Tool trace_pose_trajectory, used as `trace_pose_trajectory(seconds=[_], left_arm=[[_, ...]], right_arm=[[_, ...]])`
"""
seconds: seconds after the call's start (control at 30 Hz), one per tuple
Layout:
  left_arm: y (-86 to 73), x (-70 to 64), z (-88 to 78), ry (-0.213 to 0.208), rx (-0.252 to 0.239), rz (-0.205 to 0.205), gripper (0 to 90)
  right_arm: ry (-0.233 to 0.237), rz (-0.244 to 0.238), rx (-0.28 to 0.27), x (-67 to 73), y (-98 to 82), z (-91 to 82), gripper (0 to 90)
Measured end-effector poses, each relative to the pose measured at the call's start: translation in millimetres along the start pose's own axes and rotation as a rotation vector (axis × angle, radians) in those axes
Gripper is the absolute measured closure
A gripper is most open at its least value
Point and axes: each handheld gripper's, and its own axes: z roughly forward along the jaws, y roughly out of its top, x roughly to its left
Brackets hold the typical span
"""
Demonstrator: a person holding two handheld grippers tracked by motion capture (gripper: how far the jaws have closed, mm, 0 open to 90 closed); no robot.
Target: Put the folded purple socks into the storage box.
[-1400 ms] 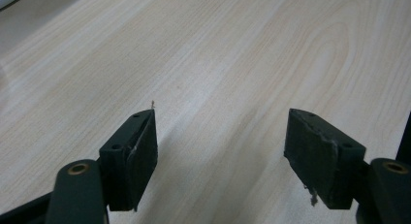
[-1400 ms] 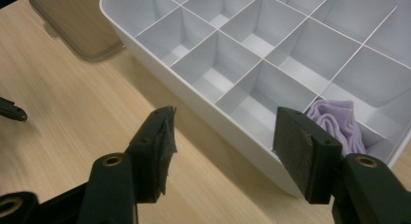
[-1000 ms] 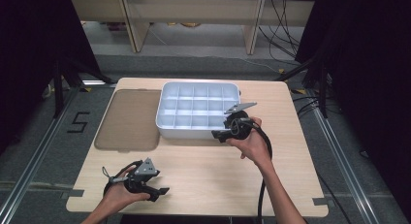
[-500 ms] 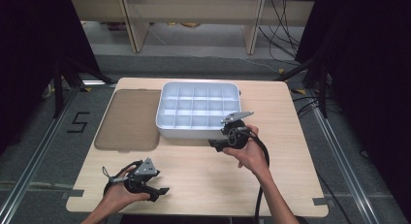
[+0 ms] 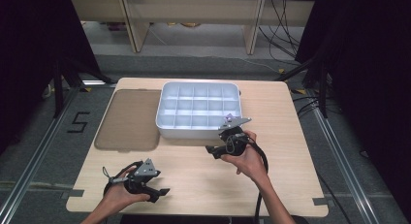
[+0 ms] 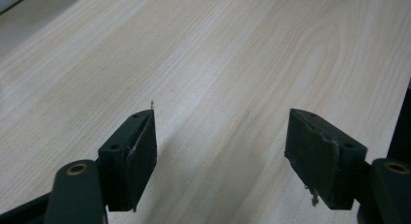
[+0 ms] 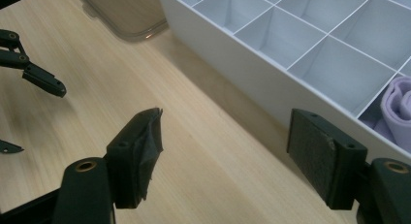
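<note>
On the pale wooden surface [image 5: 194, 175], near its front left corner: left tongs [image 6: 220, 151] spread wide, empty, hovering low over bare wood. Just beside the near wall of the white plastic compartment tray [image 5: 167, 124]: right tongs [image 7: 225, 156] likewise agape, holding nothing. Inside a near-row cell, a rolled lilac cloth [image 7: 397, 107], apparently already stowed. Left of the tray, a translucent brown flat lid [image 5: 128, 120]. Probably a pause between placements; next, likely fetching another item or fitting the lid.

White divided tray [image 5: 167, 122], lilac cloth [image 7: 396, 107], pale wood-grain table [image 5: 286, 136] — black claws.
</note>
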Motion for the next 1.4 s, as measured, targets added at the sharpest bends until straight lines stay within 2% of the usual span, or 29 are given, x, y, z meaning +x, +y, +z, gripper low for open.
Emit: trace_pose_trajectory(seconds=[0.03,0.07,0.23,0.27,0.3,0.37,0.43,0.47,0.5,0.53,0.57,0.6,0.63,0.7,0.83,0.87,0.9,0.93,0.97,1.0,1.03,1.07,1.13,1.2,1.23,1.27,1.3,1.37,1.4], left_arm=[[0.1,0.0,-0.3,0.001,0.001,0.003,26.9],[0.2,-0.2,-0.3,0.001,-0.001,0.002,26.9],[0.6,-0.5,-1.0,0.006,0.002,0.025,26.3],[0.8,-0.4,-0.8,0.007,-0.001,0.029,26.1],[0.7,-1.1,-1.0,0.008,0.000,0.023,26.0],[0.4,-1.6,-0.7,0.014,0.001,0.014,25.8],[0.6,-1.9,-1.1,0.012,-0.004,0.021,25.3],[0.5,-2.0,-1.0,0.017,-0.009,0.020,24.9],[1.0,-0.8,-1.6,0.021,-0.008,0.040,24.3],[0.9,-0.8,-1.4,0.022,-0.010,0.036,23.9],[1.0,0.0,-1.5,0.019,-0.009,0.039,23.7],[0.4,-0.7,-0.8,0.031,-0.011,0.021,23.5],[0.3,-0.7,-0.8,0.031,-0.012,0.020,23.5],[1.0,-0.4,-1.3,0.029,-0.011,0.035,23.5],[1.1,-0.6,-1.7,0.026,-0.017,0.040,23.4],[0.9,-1.6,-1.0,0.026,-0.027,0.026,23.5],[1.0,-0.8,-1.7,0.027,-0.017,0.037,23.5],[1.0,-0.9,-1.6,0.026,-0.016,0.037,23.5],[1.0,-0.9,-1.7,0.026,-0.016,0.038,23.5],[1.0,-1.0,-1.7,0.026,-0.016,0.038,23.5],[0.9,-2.0,-1.0,0.024,-0.026,0.027,23.5],[0.9,-1.5,-1.7,0.023,-0.017,0.032,23.5],[0.7,-2.2,-1.3,0.022,-0.023,0.018,23.4],[0.6,-2.4,-1.2,0.016,-0.027,0.011,23.5],[0.7,-2.0,-1.5,0.020,-0.023,0.016,23.5],[0.8,-1.5,-1.7,0.024,-0.021,0.023,23.5],[1.2,-0.9,-2.2,0.026,-0.022,0.039,23.5],[1.0,-1.6,-2.2,0.026,-0.022,0.033,23.5],[1.0,-1.8,-2.3,0.026,-0.022,0.033,23.5]], right_arm=[[0.005,0.013,0.021,1.3,-0.8,-1.4,28.7],[0.008,-0.012,0.011,0.0,-2.3,-0.6,28.2],[-0.003,-0.007,0.023,3.0,-7.4,-0.1,24.2],[0.005,-0.028,0.021,2.1,-8.9,0.8,23.9],[0.005,-0.007,0.025,3.7,-10.1,1.1,23.6],[0.019,-0.017,0.031,3.7,-12.5,1.8,23.5],[0.005,-0.013,0.021,3.6,-16.3,3.2,23.1],[0.013,0.004,0.044,4.8,-17.0,1.3,22.8],[0.016,-0.006,0.022,4.2,-18.8,3.5,22.2],[0.013,-0.026,0.039,3.6,-20.2,2.6,21.9],[0.013,-0.010,0.016,5.1,-22.0,4.5,21.9],[0.018,-0.015,0.039,5.0,-23.5,2.8,21.9],[0.020,-0.025,0.020,5.1,-25.4,4.5,21.8],[0.025,-0.014,0.045,6.5,-27.5,2.4,21.5],[0.026,-0.023,0.045,7.2,-32.7,2.2,20.7],[0.021,0.003,0.028,9.1,-35.1,2.9,20.6],[0.021,-0.009,0.042,8.2,-35.8,1.3,20.4],[0.019,0.003,0.018,9.7,-38.4,3.3,20.1],[0.021,0.005,0.052,10.1,-39.2,0.9,19.7],[0.020,0.002,0.039,10.5,-41.3,2.0,19.5],[0.022,-0.005,0.019,10.8,-43.4,4.1,19.5],[0.024,-0.010,0.050,10.7,-44.6,2.5,19.3],[0.026,0.010,0.027,13.5,-48.4,4.6,19.4],[0.022,0.002,0.047,14.3,-51.1,3.9,19.3],[0.022,0.026,0.040,16.6,-53.1,5.2,19.3],[0.037,-0.007,0.049,15.1,-53.3,4.2,19.3],[0.025,0.013,0.044,16.7,-54.9,5.1,19.2],[0.030,0.014,0.062,17.6,-56.8,3.8,18.8],[0.023,0.008,0.042,17.9,-59.2,6.1,18.7]])
